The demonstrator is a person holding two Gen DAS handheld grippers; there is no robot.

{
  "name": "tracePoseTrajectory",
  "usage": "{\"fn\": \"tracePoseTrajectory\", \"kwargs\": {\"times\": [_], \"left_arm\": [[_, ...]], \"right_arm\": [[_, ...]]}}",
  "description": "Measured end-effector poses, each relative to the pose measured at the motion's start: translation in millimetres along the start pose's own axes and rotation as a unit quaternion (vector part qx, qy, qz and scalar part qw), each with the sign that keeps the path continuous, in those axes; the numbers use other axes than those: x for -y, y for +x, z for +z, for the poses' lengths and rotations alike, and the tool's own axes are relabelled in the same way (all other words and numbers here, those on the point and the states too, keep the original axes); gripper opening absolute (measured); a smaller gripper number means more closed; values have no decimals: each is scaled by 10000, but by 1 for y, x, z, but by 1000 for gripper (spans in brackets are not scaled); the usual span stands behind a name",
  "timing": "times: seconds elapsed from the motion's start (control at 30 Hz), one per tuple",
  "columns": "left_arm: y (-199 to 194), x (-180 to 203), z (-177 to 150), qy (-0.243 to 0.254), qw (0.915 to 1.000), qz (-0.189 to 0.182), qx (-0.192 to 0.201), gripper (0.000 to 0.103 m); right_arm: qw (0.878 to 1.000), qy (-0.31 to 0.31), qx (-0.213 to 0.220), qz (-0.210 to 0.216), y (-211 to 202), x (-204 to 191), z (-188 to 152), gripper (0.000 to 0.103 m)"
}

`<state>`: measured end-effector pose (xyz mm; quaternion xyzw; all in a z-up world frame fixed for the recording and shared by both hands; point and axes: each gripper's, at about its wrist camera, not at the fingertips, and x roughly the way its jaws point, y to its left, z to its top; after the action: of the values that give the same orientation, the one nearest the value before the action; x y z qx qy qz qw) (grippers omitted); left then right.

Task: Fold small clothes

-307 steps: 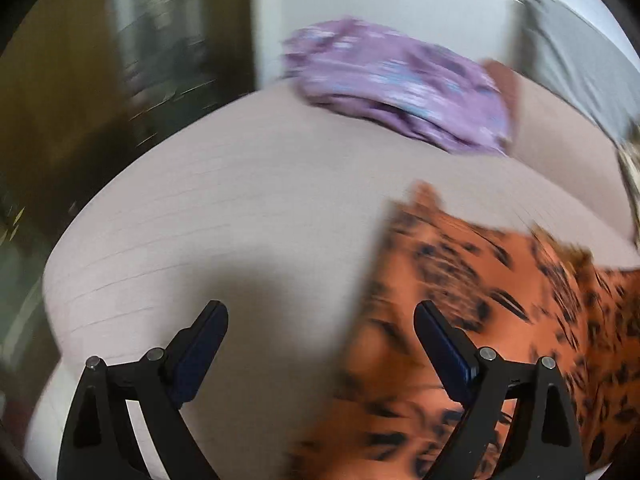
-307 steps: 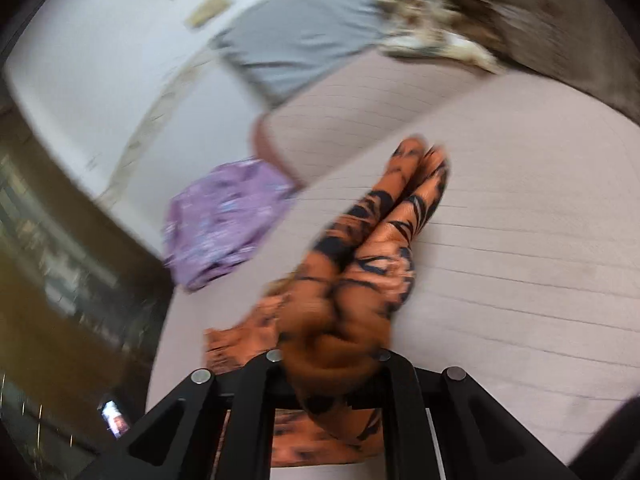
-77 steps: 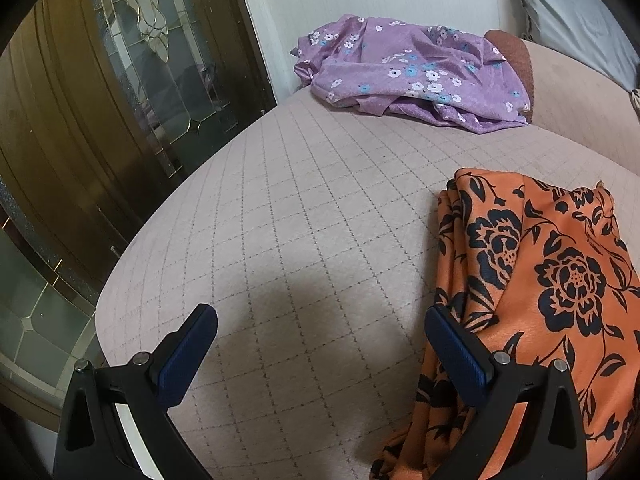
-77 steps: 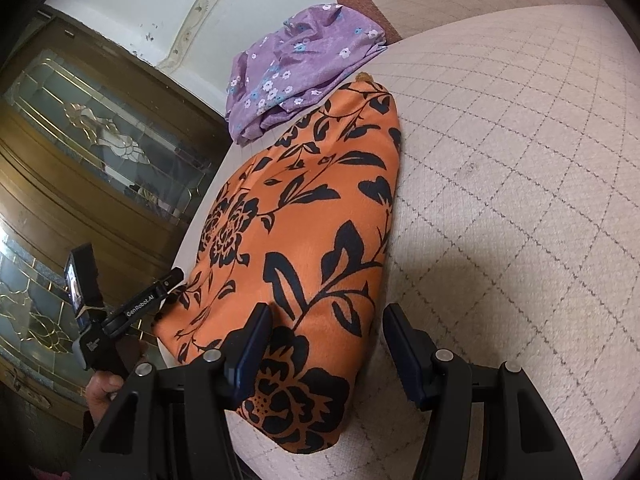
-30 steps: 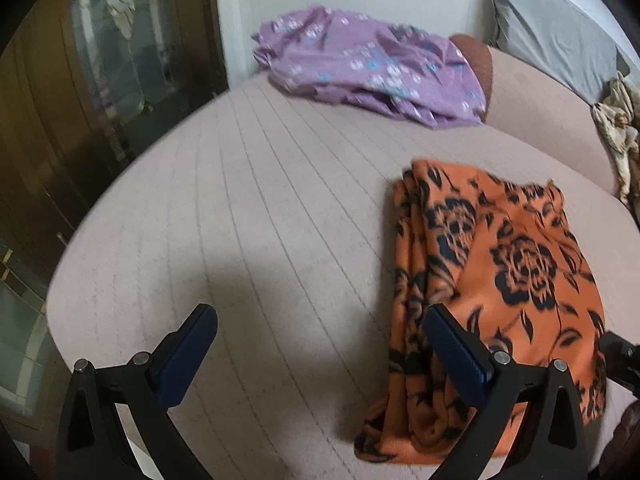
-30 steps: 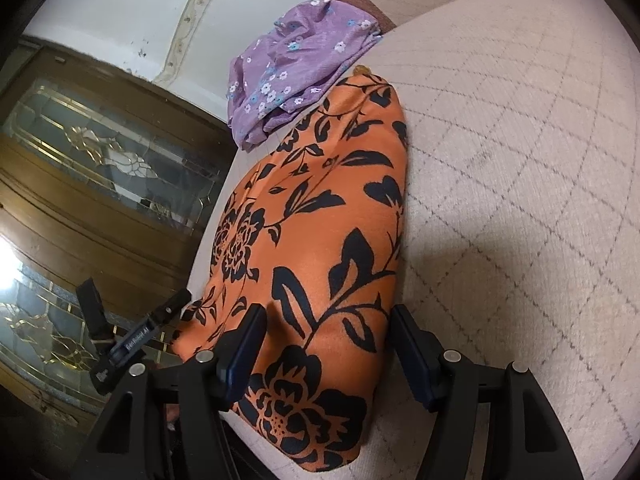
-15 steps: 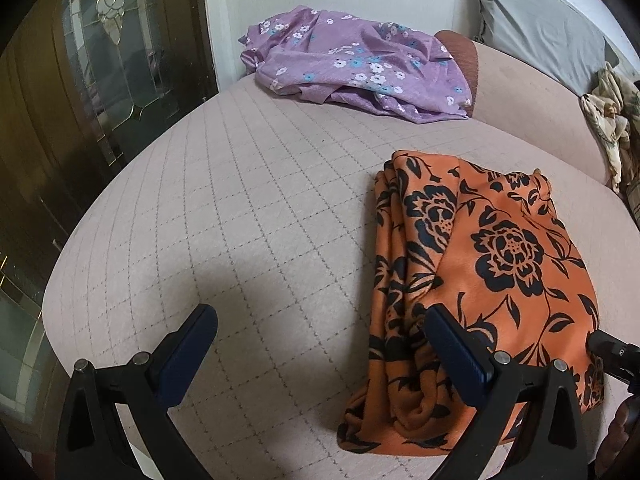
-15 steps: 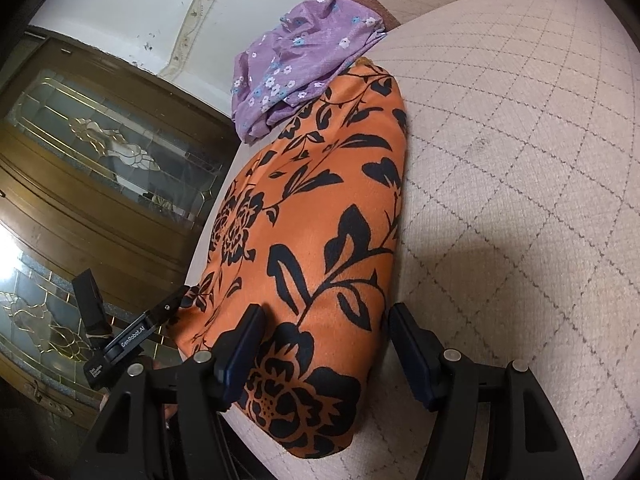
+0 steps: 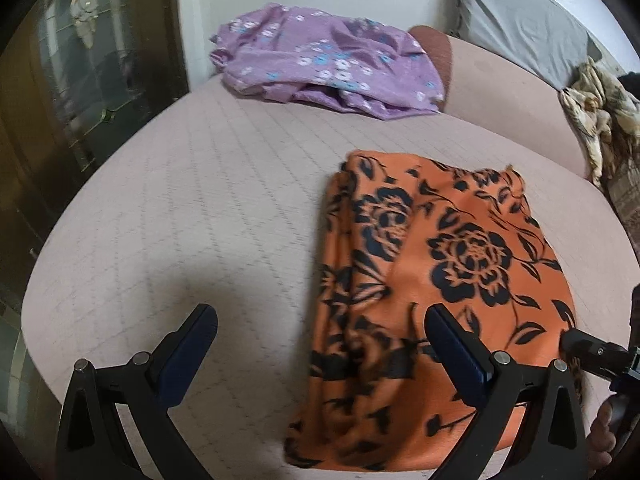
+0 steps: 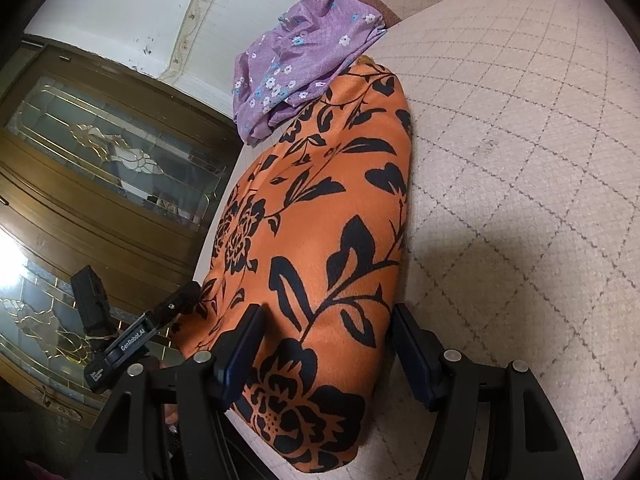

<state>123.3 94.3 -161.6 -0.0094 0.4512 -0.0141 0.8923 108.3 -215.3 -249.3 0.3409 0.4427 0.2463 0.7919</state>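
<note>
— Looking along the left gripper (image 9: 320, 344), what do you see?

— Its jaws are spread wide and grip nothing. One blue-padded finger hangs over the bare quilted cushion (image 9: 192, 208), the other over the near part of the orange floral cloth (image 9: 432, 280).

— Where does that cloth lie?

— Folded into a rough rectangle on the beige cushion, toward its near edge. Several layered edges bunch along its left side, and the top face is fairly smooth.

— And the right gripper (image 10: 328, 344)?

— Also parted, holding nothing. Its two fingers straddle the near end of the orange cloth (image 10: 320, 240), one on each side; whether the pads touch the fabric I cannot tell.

— Anything else on the cushion?

— A purple flowered garment (image 9: 328, 68) lies crumpled at the far end, apart from the orange one in the left view. A grey pillow (image 9: 516, 20) leans behind it, and a patterned tan fabric (image 9: 596, 104) is heaped at the far right. A wooden door with leaded glass (image 10: 112, 152) stands beside the cushion.
</note>
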Motion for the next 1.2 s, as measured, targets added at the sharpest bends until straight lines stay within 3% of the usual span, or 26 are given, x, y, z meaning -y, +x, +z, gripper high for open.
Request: {"fn": "tracePoseTrajectory", "kwargs": {"times": [0.3, 0.47, 0.77, 1.07, 1.2], "left_arm": [[10, 27, 2, 295, 9994, -119, -143, 103], [18, 28, 3, 188, 9991, -202, -306, 103], [34, 12, 3, -403, 9945, -693, -679, 103], [39, 5, -4, -798, 9845, -1235, -958, 103], [34, 9, -7, -797, 9771, -1724, -960, 103]], "right_arm": [[10000, -39, 9, 20, 2, 1, -1, 68], [10000, -42, 23, 40, 3, 1, -1, 68], [9999, -76, 74, 28, 4, 0, -3, 68], [9999, -112, 108, 19, 9, -4, 0, 69], [9998, -173, 113, 44, 16, -7, 6, 69]]}}
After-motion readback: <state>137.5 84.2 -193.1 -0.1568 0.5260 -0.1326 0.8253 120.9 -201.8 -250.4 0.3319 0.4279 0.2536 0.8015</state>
